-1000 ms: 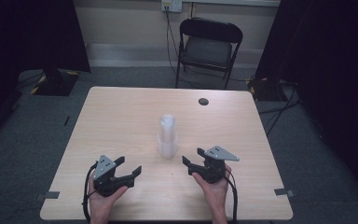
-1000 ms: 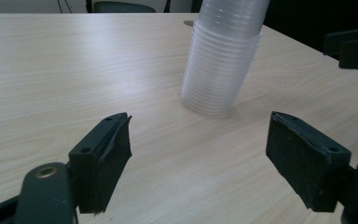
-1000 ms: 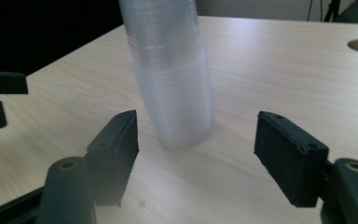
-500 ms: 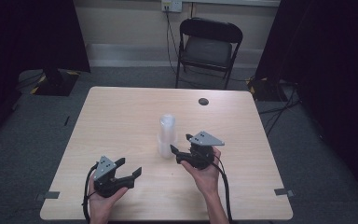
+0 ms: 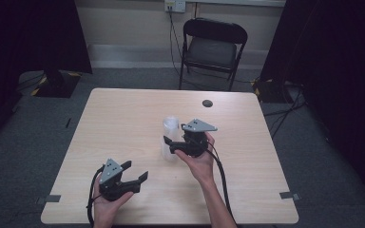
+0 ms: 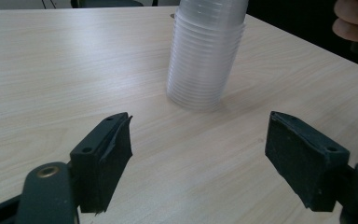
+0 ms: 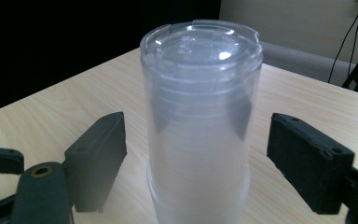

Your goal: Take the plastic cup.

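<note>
stack of clear cups [image 5: 170, 137] upright mid-worktop [image 5: 123, 123], long axis vertical. flanked by spread jaws of right hand-held gripper [image 7: 193, 158], not yet clamped. left hand-held gripper [image 5: 132, 176] released too, well short of the stack, toward the near edge.

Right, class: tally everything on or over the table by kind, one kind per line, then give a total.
Grippers: 2, the left gripper and the right gripper
Stack of clear plastic cups: 1
Small dark round thing near the table's far edge: 1
Total: 4
</note>
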### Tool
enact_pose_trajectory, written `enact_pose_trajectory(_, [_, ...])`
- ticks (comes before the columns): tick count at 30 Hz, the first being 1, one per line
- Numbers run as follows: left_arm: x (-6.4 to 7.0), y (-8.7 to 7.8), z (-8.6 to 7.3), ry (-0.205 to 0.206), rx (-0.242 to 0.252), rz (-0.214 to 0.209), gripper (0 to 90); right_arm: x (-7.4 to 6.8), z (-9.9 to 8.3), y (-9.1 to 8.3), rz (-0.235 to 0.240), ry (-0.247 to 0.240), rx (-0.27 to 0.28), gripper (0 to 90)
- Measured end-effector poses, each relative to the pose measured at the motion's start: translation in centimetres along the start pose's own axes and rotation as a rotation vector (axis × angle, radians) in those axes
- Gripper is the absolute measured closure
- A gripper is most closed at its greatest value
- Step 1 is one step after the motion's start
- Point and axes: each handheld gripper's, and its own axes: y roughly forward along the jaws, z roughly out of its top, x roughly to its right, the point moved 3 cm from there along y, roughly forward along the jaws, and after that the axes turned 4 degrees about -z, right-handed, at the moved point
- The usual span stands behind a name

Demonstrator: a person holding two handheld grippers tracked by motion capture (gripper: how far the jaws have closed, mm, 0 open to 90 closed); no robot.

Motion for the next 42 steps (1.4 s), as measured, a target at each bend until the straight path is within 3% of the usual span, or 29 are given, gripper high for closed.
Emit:
enact_pose_trajectory(8, [-0.2,-0.1,0.0,-0.011,0.009,0.009,22.5,0.3,0.0,2.2,0.011,0.017,-0.014,20.3])
enact_pose_trajectory(17, [-0.3,-0.1,-0.1,-0.015,0.004,0.011,22.5,0.3,-0.3,3.2,0.015,0.029,-0.003,19.3])
enact_pose_trajectory(23, [-0.5,0.1,-0.1,-0.022,0.004,0.007,23.4,0.4,-0.8,4.1,0.006,0.029,-0.035,22.7])
enact_pose_trajectory(29, [-0.7,0.2,-0.1,-0.039,0.009,0.008,23.4,0.4,-1.0,4.5,0.011,0.041,-0.035,24.7])
enact_pose_trajectory(35, [-0.4,0.1,-0.1,-0.012,0.002,0.006,23.4,0.4,-1.0,4.4,0.016,0.046,-0.025,30.0])
enact_pose_trajectory(42, [-0.3,0.2,0.1,-0.017,0.01,0.001,23.3,0.3,-0.6,4.0,0.015,0.035,-0.011,29.9])
